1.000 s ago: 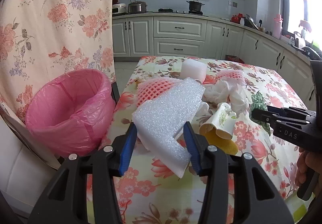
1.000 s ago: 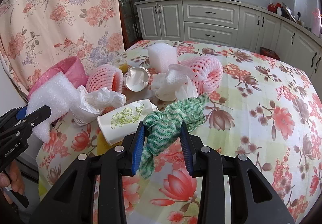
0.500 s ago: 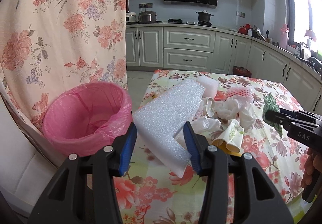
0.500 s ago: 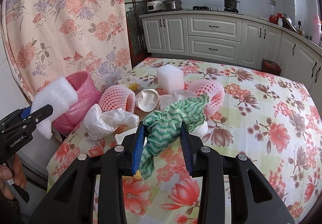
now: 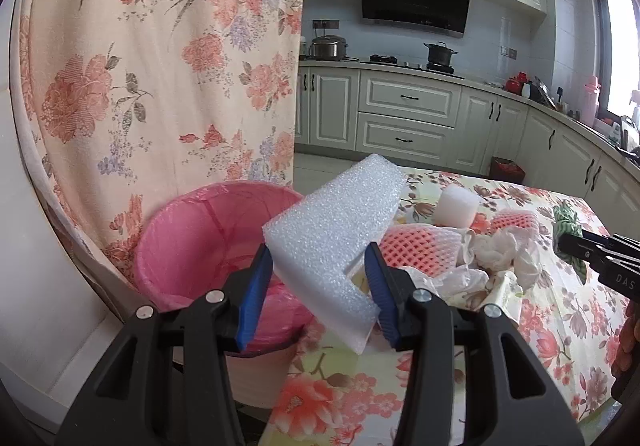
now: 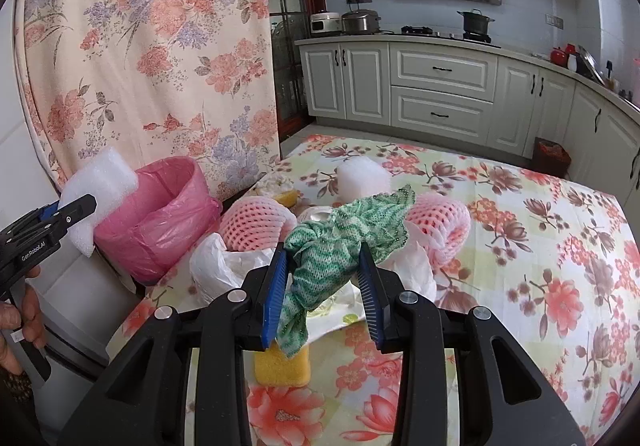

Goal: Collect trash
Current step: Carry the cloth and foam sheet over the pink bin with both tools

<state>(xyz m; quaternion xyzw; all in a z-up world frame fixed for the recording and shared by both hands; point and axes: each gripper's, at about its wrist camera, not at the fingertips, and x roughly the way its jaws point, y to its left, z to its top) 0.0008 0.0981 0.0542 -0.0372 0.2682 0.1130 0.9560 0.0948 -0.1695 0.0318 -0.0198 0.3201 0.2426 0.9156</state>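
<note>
My left gripper (image 5: 318, 262) is shut on a white foam sheet (image 5: 332, 234) and holds it in the air beside the rim of the pink-lined trash bin (image 5: 192, 238). The bin stands off the table's left edge and also shows in the right wrist view (image 6: 160, 213). My right gripper (image 6: 323, 254) is shut on a green and white knitted cloth (image 6: 340, 242) and holds it above the trash pile. In the right wrist view the left gripper (image 6: 60, 213) with the foam sheet (image 6: 100, 185) is at the far left.
On the floral tablecloth (image 6: 540, 246) lie pink foam fruit nets (image 6: 252, 221), crumpled white plastic bags (image 6: 216, 266), a white foam block (image 6: 362, 177), a yellow sponge (image 6: 284, 366) and a paper cup. A floral curtain (image 5: 160, 65) hangs behind the bin. Kitchen cabinets (image 6: 440, 85) stand behind.
Both grippers have risen and pulled back from the table. The left gripper has carried the foam sheet left toward the bin. The right gripper has lifted the cloth off the pile.
</note>
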